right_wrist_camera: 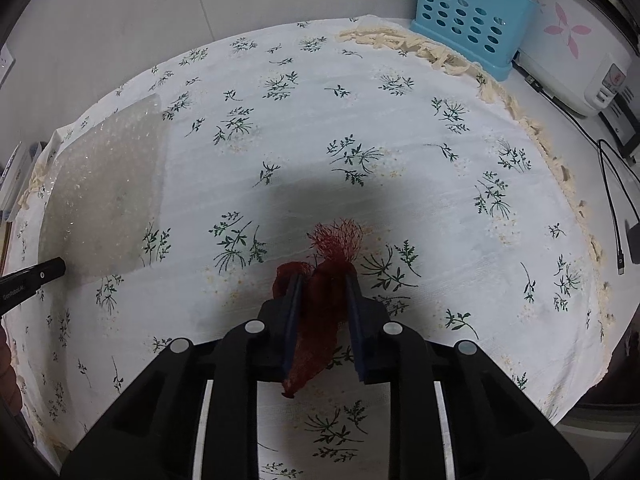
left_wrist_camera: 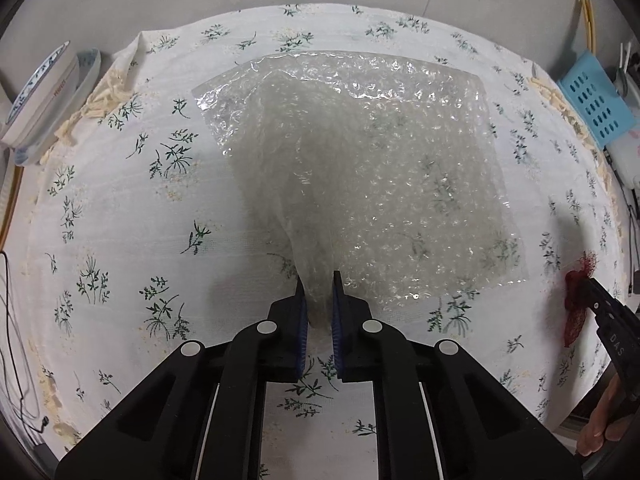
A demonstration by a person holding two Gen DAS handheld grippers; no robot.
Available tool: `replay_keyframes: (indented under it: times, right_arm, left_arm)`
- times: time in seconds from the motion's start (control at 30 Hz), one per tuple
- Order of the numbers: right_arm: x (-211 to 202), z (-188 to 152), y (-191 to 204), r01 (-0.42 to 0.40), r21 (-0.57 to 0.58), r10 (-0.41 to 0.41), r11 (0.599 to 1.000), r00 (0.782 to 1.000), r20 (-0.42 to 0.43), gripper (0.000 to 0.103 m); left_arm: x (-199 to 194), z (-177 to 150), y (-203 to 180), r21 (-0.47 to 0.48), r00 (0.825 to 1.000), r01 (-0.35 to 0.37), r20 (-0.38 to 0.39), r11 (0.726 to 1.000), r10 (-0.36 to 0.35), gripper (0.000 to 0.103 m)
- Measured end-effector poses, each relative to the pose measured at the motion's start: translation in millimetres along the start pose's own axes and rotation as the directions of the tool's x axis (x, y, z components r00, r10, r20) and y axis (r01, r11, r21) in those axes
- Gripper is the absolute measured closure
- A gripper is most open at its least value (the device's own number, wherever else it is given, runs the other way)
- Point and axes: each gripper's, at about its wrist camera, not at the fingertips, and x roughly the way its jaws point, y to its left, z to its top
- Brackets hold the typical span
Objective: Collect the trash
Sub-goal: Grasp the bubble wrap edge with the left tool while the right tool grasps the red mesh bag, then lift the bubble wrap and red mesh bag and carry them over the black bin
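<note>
A clear bubble wrap sheet lies on the floral tablecloth, one corner pulled up. My left gripper is shut on that corner of the bubble wrap. A red mesh net bag hangs between the fingers of my right gripper, which is shut on it just above the cloth. The red net and right gripper also show at the right edge of the left wrist view. The bubble wrap and the left gripper's tip show at the left of the right wrist view.
A blue perforated basket and a white rice cooker stand at the back right. Black cables lie right of the cloth. A white tape dispenser sits at the back left. The cloth has a fringed edge.
</note>
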Motion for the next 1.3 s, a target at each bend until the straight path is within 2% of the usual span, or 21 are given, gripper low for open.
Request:
replay_keyframes:
  times: [0.43, 0.7, 1.3]
  right_arm:
    - [-40, -7, 1, -0.002, 0.000, 0.002, 1.000, 0.998, 0.063, 0.083]
    - [-74, -14, 7, -0.016, -0.020, 0.018, 1.000, 0.994, 0.109, 0.083]
    - [-136, -48, 22, -0.054, -0.070, 0.065, 0.996, 0.985, 0.162, 0.083]
  left_arm:
    - [-42, -29, 6, -0.013, 0.996, 0.064, 0.066, 0.998, -0.063, 0.095]
    - [-72, -52, 4, -0.009, 0.990, 0.115, 0.082, 0.993, -0.114, 0.095]
    - [-122, -109, -7, 0.028, 0.982, 0.138, 0.125, 0.990, -0.141, 0.095]
